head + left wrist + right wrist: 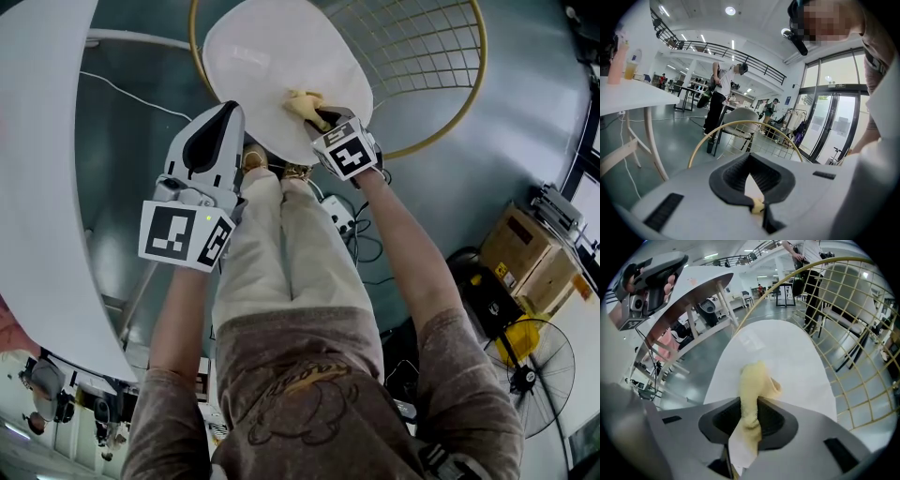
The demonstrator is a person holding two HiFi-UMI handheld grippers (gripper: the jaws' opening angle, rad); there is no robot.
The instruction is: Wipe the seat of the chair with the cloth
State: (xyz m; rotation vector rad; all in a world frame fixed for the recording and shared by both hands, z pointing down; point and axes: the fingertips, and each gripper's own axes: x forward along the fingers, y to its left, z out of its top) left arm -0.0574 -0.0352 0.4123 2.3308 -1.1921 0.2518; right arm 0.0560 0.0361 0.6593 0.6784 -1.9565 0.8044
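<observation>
Right tongs clenched on the cloth. The yellow fabric runs up through the gap between the pads and bunches out past the tips in a loose wad. The wad rests on the white seat, on its near part and toward the right edge. So the cloth is both in the tongs and touching the seat, with the tips just above the seat surface.

Left tongs closed at the tips, nothing gripped. The pads meet at the far end, and only a narrow pale wedge shows through behind them. From the head view these tongs sit to the left of the cloth, with the tip over or just beside the seat's near-left edge; I can't tell the height above it. They are apart from the cloth, not touching it.

Chair: the seat is a pale oval with its long axis running near to far. The backrest, a gold wire grid inside a gold hoop, stands on its far-right side. In the left gripper view the hoop arcs across just ahead of the tips.

White round tabletop lies to the left of the chair, well apart from the cloth. My legs stand between the two tongs, at the seat's near end. A cardboard box sits on the floor, far to the right.
</observation>
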